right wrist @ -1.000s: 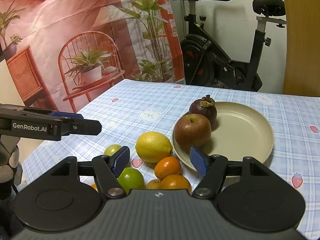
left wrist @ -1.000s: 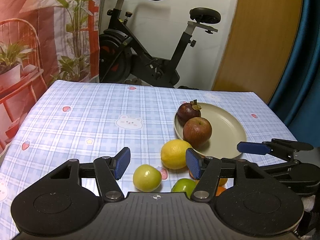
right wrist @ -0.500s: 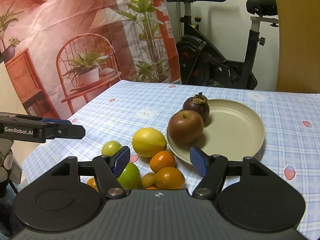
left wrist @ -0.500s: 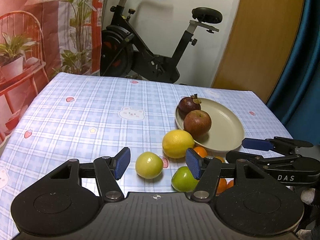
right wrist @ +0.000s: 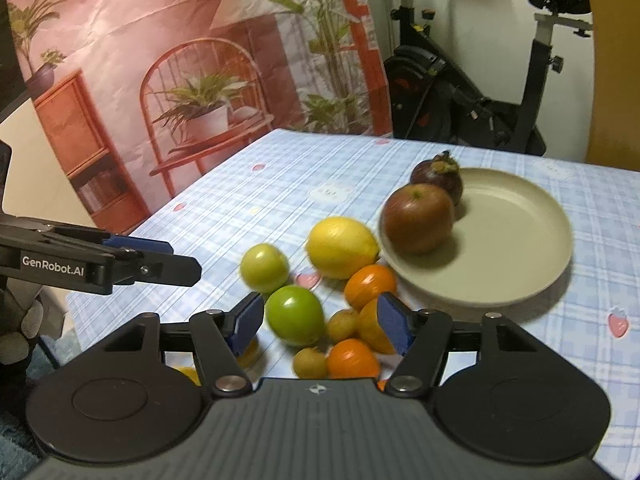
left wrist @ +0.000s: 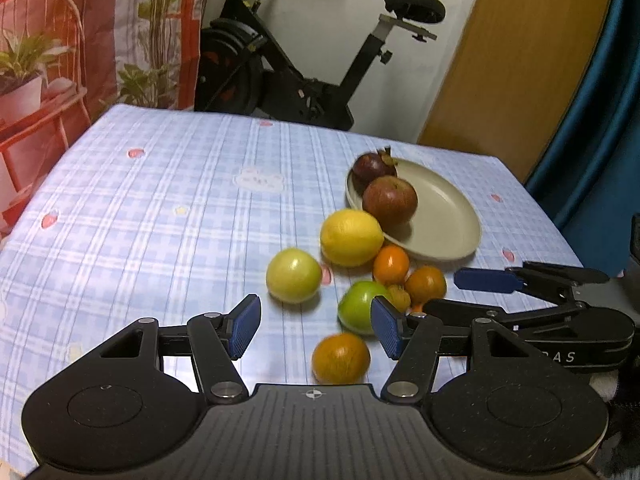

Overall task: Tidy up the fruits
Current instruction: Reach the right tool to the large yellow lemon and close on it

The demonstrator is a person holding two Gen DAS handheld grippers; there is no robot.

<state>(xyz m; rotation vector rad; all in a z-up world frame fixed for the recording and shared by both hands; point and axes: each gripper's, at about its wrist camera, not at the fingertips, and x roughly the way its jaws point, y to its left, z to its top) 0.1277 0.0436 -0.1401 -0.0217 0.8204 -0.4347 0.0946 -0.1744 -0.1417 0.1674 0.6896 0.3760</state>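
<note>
A beige plate (left wrist: 448,216) holds a red apple (left wrist: 390,200) and a dark mangosteen (left wrist: 370,166). In front of it on the checked cloth lie a lemon (left wrist: 351,237), a yellow-green fruit (left wrist: 293,275), a green fruit (right wrist: 295,314), several oranges and small brownish fruits. My left gripper (left wrist: 316,328) hovers open; an orange (left wrist: 341,358) lies below its gap, untouched. My right gripper (right wrist: 320,322) hangs over the heap with its jaws closing. The green fruit and small fruits show between its fingers, but the pads press on nothing. Each gripper appears in the other's view: the right gripper (left wrist: 460,294), the left gripper (right wrist: 160,260).
The table (left wrist: 160,208) wears a blue checked cloth with bare room on its left and far side. An exercise bike (left wrist: 312,80) stands behind it, a printed backdrop (right wrist: 160,60) to the left, a wooden door (left wrist: 520,60) and a blue curtain to the right.
Both views have drawn back and tipped down, so more oranges and small fruits show near the fingers. The right jaws have narrowed a little. The fruits lie where they were.
</note>
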